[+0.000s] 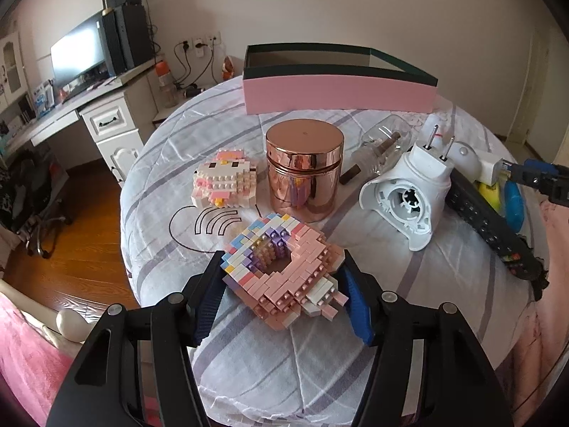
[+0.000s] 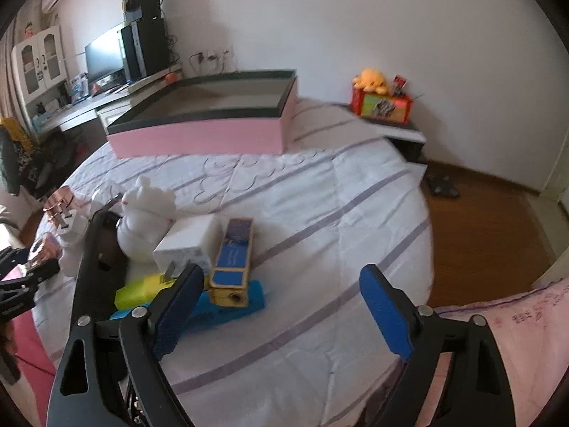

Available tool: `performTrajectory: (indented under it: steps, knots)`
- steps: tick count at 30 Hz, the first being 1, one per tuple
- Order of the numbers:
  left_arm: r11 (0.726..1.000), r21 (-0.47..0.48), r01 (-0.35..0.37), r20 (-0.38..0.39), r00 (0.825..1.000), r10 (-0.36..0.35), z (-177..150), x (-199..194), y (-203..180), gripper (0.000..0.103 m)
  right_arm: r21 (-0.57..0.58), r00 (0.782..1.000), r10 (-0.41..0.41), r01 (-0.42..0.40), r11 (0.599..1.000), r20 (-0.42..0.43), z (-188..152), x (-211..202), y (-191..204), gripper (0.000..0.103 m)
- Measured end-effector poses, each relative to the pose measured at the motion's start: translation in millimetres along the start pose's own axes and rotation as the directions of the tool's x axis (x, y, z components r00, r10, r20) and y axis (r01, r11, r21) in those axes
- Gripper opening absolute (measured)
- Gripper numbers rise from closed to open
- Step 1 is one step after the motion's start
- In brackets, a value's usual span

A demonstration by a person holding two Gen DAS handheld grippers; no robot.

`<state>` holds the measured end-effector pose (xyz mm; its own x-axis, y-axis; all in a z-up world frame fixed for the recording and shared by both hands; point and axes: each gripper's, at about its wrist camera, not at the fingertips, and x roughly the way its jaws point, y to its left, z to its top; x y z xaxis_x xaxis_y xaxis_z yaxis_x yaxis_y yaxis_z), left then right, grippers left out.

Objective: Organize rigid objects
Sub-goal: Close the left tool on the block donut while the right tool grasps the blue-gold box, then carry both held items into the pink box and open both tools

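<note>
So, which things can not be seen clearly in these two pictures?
- Inside of the pink box: left wrist view, hidden by its front wall.
- Black remote control: left wrist view, its near end is covered by the white plug-in device; key labels too small.
- Clear bottle: left wrist view, partly behind the rose-gold jar.
- Blue and yellow items: right wrist view, blurred, partly behind the right hand-held gripper.

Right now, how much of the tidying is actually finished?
Almost nothing looks done: the pink box shows nothing inside from here. In hand: the left gripper has its jaws around the pink brick ring, seemingly touching it. The right gripper is open over bare sheet. Still out on the bed: the brick cat, copper jar, white plug device, remote and blue-and-gold box.
</note>
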<state>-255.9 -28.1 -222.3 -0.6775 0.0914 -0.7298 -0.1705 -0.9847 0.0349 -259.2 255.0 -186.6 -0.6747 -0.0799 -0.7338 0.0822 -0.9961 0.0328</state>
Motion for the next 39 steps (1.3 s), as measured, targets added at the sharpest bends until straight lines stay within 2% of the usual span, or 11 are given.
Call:
performTrajectory:
  steps: [1, 3, 8, 10, 12, 14, 19, 27, 30, 33, 39]
  knots:
    - [1.0, 0.002, -0.002, 0.0, 1.0, 0.002, 1, 0, -1, 0.063, -0.002, 1.0, 0.009, -0.009, 1.0, -0.005, 0, 3, 1, 0.066]
    - [1.0, 0.004, -0.005, 0.002, 1.0, 0.005, 1, 1, -1, 0.063, -0.004, 1.0, 0.021, -0.021, 1.0, -0.016, 3, 9, 2, 0.059]
    - [1.0, 0.0, -0.001, 0.006, 1.0, 0.001, 1, 3, 0, 0.064, -0.025, 0.998, 0.051, -0.052, 0.998, -0.04, 11, 24, 5, 0.046]
    - [1.0, 0.005, -0.001, 0.011, 1.0, 0.001, 2, 2, -1, 0.063, -0.026, 0.994, 0.096, -0.097, 0.995, -0.046, 13, 27, 5, 0.029]
    - [1.0, 0.018, -0.008, 0.014, 1.0, 0.008, 2, 2, -2, 0.062, -0.043, 0.991, 0.121, -0.124, 0.991, -0.05, 16, 28, 8, 0.021]
    - [1.0, 0.027, -0.005, 0.019, 1.0, 0.005, 3, -3, -4, 0.062, -0.069, 0.994, 0.096, -0.099, 0.993, -0.052, 17, 27, 12, 0.021]
    - [0.999, 0.04, 0.018, 0.065, 0.998, -0.021, 16, -24, -6, 0.062, -0.081, 0.995, 0.098, -0.1, 0.992, -0.022, 21, 16, 17, 0.021]
    - [0.996, 0.089, -0.012, 0.188, 0.982, -0.005, 77, -48, -18, 0.062, -0.131, 0.991, 0.128, -0.123, 0.984, 0.036, 60, 5, 31, 0.021]
    - [0.995, 0.094, -0.009, 0.215, 0.977, -0.012, 103, -46, -22, 0.062, -0.147, 0.986, 0.159, -0.149, 0.978, 0.053, 79, 5, 37, 0.021]
    - [0.993, 0.12, -0.017, 0.237, 0.971, -0.012, 130, -37, -30, 0.062, -0.178, 0.987, 0.146, -0.133, 0.975, 0.062, 97, 12, 46, 0.021]
    - [0.989, 0.15, -0.007, 0.21, 0.977, -0.024, 183, 2, -38, 0.062, -0.209, 0.984, 0.162, -0.143, 0.967, 0.073, 135, 32, 57, 0.021]
